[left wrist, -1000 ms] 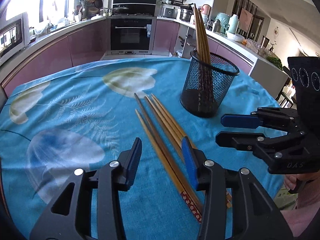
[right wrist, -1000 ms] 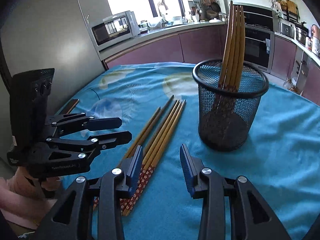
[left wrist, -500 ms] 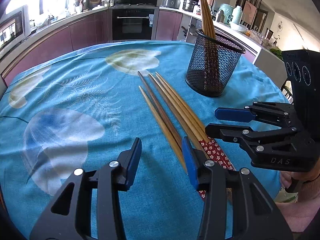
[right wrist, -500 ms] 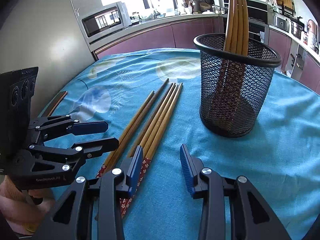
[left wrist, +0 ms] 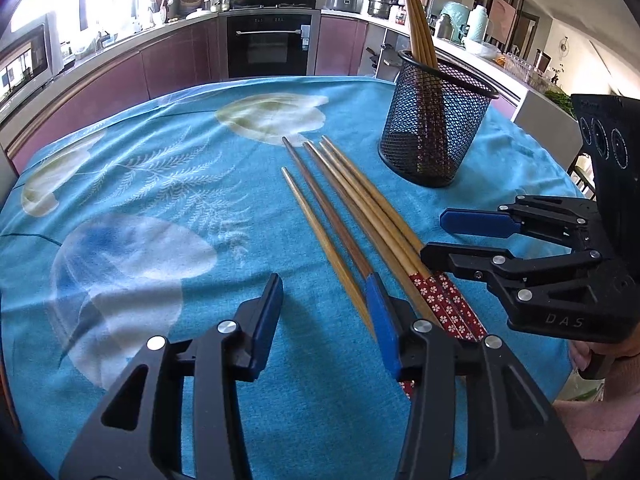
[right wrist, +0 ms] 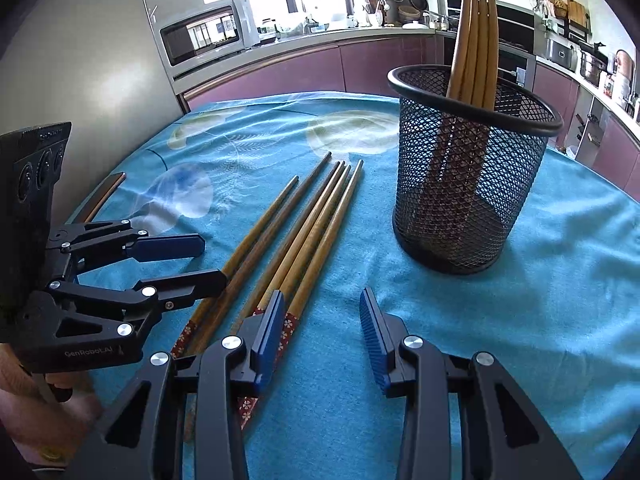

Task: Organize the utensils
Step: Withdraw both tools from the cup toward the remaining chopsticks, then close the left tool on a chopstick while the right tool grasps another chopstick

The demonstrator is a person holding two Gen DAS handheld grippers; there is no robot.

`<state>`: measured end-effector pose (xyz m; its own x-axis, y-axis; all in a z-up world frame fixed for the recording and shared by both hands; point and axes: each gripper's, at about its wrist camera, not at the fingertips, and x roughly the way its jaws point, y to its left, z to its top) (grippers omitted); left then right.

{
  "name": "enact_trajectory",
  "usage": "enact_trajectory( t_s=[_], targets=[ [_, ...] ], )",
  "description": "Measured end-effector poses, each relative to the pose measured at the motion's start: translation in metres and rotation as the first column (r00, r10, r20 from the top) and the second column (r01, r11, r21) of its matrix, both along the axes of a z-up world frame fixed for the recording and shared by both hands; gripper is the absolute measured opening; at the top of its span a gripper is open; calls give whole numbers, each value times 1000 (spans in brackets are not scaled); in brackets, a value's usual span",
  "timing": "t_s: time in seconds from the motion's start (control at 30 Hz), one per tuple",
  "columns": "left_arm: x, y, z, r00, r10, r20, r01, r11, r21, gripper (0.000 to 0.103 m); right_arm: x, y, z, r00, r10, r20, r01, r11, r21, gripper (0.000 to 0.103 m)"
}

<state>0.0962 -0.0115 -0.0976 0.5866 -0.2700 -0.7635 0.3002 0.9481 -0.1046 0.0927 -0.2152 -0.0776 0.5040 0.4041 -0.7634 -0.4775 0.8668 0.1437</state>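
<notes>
I am partway through tidying the chopsticks: four stand already in the black mesh holder (right wrist: 472, 168) at the upper right of the right wrist frame, and five loose chopsticks (left wrist: 352, 216) lie side by side on the blue-clothed desk (left wrist: 160, 184), tips towards the top of the frame, patterned red ends towards me. The step in hand looks like picking up the next one.

My left hand-held gripper (left wrist: 324, 316) is spread, nothing between its jaws; in its own view the right jaw's blue pad sits over the thick ends of the bundle while the gap lies over bare cloth to the left. My right hand-held gripper (right wrist: 320, 328) is spread too and holds nothing; its left jaw overlaps the red patterned ends, its gap over cloth to the right of them. So both flank the bundle without straddling a stick.

Next, I judge, one gripper must shift sideways until a single chopstick lies between its pads, drop to the cloth and close. The sticks lie tight together, touching along their length, so separating one is the awkward part; the outer one on the left stands a little apart and looks easiest. The two grippers are near each other and could collide. The holder stands clear beyond, at the upper right.
</notes>
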Motion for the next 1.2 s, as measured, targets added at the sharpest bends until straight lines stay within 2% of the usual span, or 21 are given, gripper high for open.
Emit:
enact_trajectory(
  t_s=[0.1,0.23,0.37,0.5,0.6,0.77,0.87,1.03,1.2],
  targets=[
    [1,1,0,1000,0,1,0,1000,9,44,1,2,0,1000,-2,5,2,1000,-18,36],
    [8,1,-1,1000,10,-8,-10,1000,21,36,5,9,-1,1000,-1,17,2,998,-60,36],
    [16,1,-1,1000,22,-6,-22,999,32,36,15,16,-1,1000,5,16,-4,996,-86,36],
    [23,0,-1,999,37,0,-37,998,44,30,25,22,-1,1000,17,22,-14,994,-107,36],
    [25,-1,-2,998,56,3,-56,997,49,24,30,21,-1,1000,5,16,-4,996,-93,31],
    [27,2,-2,996,86,2,-86,996,32,12,32,15,-1,1000,-21,1,21,998,-55,12],
    [28,3,-2,995,100,-2,-100,995,15,9,33,9,-1,999,-35,-15,34,999,-21,6],
    [25,6,-1,994,105,-6,-105,994,-15,8,30,-1,3,999,-51,-19,52,998,38,6],
    [17,7,6,997,76,1,-76,995,-63,8,19,-1,11,1000,2,-12,-2,997,71,6]
  ],
)
